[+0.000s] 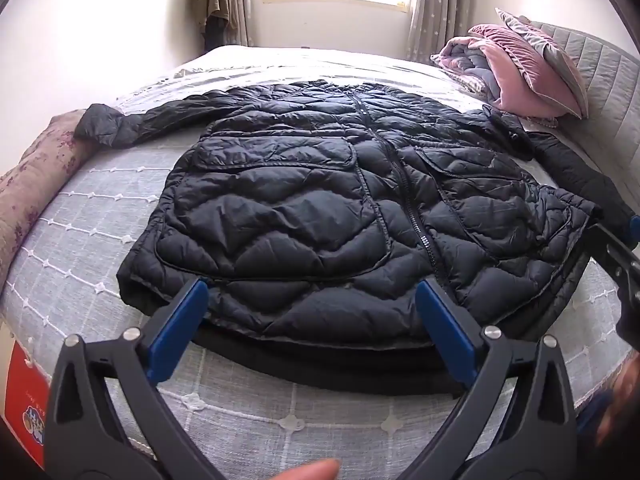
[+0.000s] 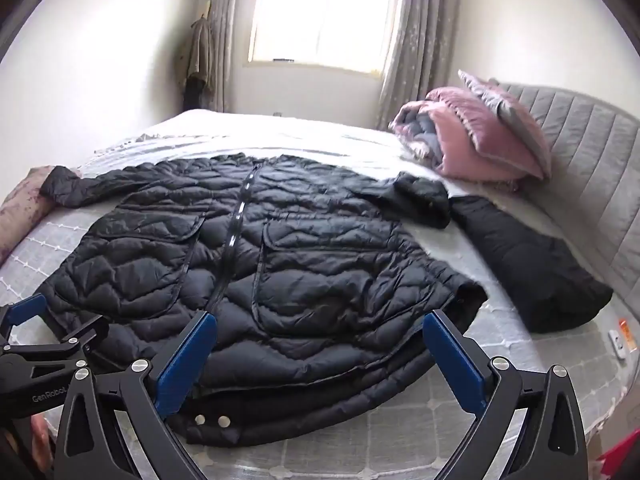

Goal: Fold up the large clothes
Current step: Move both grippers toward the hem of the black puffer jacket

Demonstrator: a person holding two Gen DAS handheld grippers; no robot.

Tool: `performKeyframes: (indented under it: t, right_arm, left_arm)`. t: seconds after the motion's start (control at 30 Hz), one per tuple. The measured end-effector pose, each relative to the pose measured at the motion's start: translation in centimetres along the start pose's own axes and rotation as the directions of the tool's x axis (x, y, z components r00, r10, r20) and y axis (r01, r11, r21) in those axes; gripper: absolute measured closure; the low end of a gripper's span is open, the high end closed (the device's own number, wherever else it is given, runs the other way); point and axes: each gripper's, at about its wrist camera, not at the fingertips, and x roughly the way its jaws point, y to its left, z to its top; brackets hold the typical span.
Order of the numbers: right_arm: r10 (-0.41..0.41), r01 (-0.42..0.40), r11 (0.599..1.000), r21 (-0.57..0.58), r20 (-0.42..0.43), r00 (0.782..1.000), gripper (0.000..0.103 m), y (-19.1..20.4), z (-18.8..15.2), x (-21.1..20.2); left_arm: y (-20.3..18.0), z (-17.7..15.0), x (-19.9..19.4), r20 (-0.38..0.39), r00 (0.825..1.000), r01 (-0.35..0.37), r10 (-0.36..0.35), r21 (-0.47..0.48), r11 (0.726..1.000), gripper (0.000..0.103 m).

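1. While the black quilted puffer coat (image 1: pixel 340 208) lies spread flat, front up, on the grey stitched mattress (image 1: pixel 100 208), the left gripper (image 1: pixel 312 312) hovers over its hem, fingers released;
2. the right gripper (image 2: pixel 320 344) likewise gapes, grasping nothing.

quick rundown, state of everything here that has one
quilted jacket: spread flat, front up, zipped, not folded
its sleeves: stretched out to both sides
second black garment: lying bunched beside the jacket
left gripper: open, over the hem, holding nothing
right gripper: open, over the hem, holding nothing
curtains: drawn back from the window
pillows: piled against the headboard
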Motion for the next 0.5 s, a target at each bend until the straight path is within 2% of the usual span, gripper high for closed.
performKeyframes:
  t: [0.23, 0.33, 0.5]
  right_arm:
    - [-0.002, 0.002, 1.0, -0.01, -0.031, 1.0, 0.0, 0.2, 0.2, -0.2]
    - [-0.046, 0.046, 0.999, -0.005, -0.001, 0.999, 0.0, 0.8, -0.4, -0.3]
    - [-0.065, 0.065, 0.998, -0.015, 0.018, 0.998, 0.0, 0.4, -0.5, 0.4]
  left_arm:
    - [0.7, 0.1, 0.2, 0.003, 1.0, -0.002, 0.002, 0.002, 1.0, 0.0]
    - [0.7, 0.2, 0.1, -0.004, 1.0, 0.004, -0.004, -0.004, 1.0, 0.0]
    - [0.7, 0.1, 0.2, -0.008, 1.0, -0.003, 0.003, -0.004, 1.0, 0.0]
